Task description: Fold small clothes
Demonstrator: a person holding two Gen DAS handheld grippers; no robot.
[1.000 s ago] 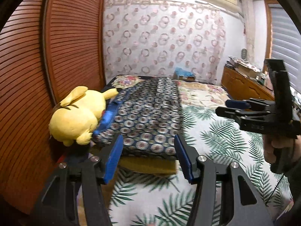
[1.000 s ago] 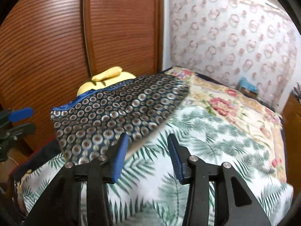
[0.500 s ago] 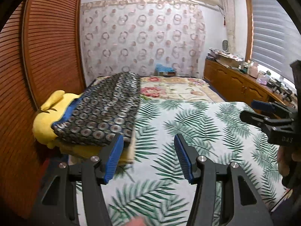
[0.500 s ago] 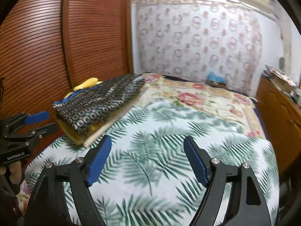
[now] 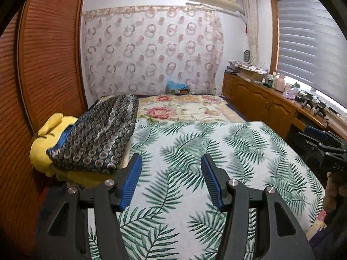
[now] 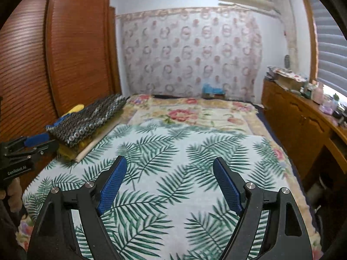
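Both of our hand-held grippers, left hand-held gripper (image 5: 171, 179) and right hand-held gripper (image 6: 170, 184), hover wide open and empty over the bed (image 5: 195, 143). A folded patterned garment (image 5: 97, 136) rests on a stack at the bed's left edge. We judge one fold finished; next, fetch another piece.

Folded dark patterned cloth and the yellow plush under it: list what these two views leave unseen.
- Yellow plush toy: mostly covered by the folded cloth in both views; face hidden.
- Yellow layer beneath the cloth: only an edge shows; what it is cannot be told.
- Items on the wooden counter: too small to identify.
- Left gripper and right gripper: open, holding nothing; handles cut off by the bottom edge.
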